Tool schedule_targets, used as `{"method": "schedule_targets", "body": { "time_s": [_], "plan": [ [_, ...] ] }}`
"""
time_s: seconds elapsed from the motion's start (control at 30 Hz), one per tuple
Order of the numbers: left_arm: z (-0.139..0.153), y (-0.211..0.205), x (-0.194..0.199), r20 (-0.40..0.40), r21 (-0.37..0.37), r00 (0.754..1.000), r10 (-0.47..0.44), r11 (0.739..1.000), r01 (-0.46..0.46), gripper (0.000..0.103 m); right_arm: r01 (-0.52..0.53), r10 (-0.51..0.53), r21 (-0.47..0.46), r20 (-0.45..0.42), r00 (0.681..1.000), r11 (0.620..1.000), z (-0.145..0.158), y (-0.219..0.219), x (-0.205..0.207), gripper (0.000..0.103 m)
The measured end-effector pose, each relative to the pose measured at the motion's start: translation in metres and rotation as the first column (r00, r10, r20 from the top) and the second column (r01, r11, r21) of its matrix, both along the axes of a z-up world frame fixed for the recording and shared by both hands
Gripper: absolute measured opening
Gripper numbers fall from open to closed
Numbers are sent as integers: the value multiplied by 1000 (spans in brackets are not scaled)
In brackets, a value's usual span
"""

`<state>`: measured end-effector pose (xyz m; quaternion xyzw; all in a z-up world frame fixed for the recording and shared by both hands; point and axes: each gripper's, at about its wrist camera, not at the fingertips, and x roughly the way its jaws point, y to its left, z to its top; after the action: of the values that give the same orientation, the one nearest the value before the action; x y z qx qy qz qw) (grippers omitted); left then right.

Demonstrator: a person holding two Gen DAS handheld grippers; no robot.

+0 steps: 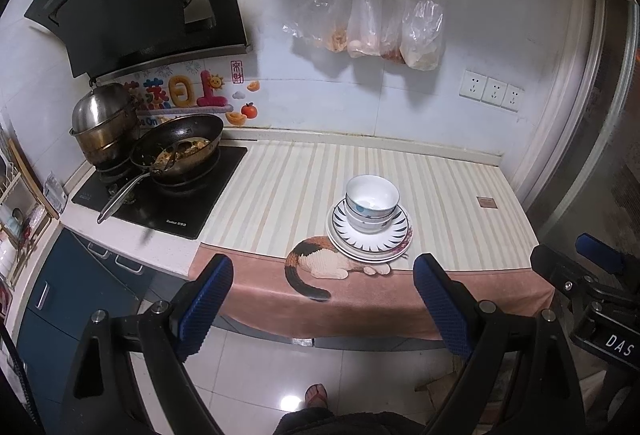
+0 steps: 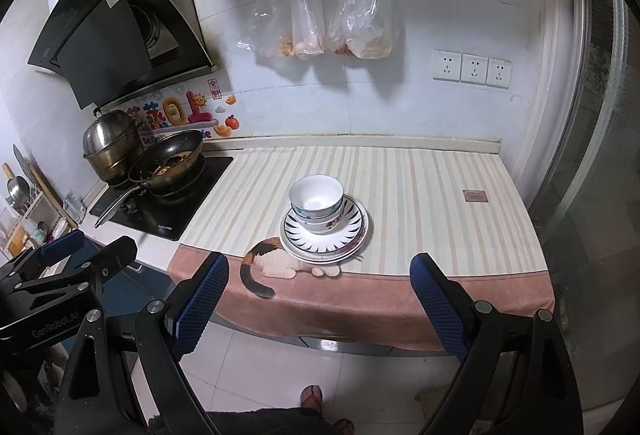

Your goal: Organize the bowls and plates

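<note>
striped counter cloth (image 1: 280,187) w/ stacked bowls (image 1: 371,201) on plates (image 1: 370,239); both hand-held grippers (image 1: 323,305) (image 2: 319,301) wide apart, empty.

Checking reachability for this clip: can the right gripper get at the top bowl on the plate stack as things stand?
Probably yes. The right gripper is open and empty, facing the top bowl, which sits uncovered on the plates; nothing stands between, though it is not yet close.

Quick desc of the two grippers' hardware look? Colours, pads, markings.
Both match: black angular linkage frames with silver pivot screws, and blue knurled pads on the fingers. The left gripper shows "GenRobot.AI" lettering seen from the right wrist; the right gripper body reads "DAS". No cables visible.
</note>
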<state>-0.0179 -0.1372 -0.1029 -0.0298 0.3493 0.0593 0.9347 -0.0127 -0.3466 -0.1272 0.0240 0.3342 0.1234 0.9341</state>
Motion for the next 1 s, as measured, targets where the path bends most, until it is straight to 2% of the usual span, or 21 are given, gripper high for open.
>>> {"method": "schedule_targets", "body": {
  "time_s": [1.0],
  "plan": [
    [13,0,-4,18,-2,1000,7,1000,-7,92,12,-12,8,20,1000,1000,6,6,-6,94]
  ]
}}
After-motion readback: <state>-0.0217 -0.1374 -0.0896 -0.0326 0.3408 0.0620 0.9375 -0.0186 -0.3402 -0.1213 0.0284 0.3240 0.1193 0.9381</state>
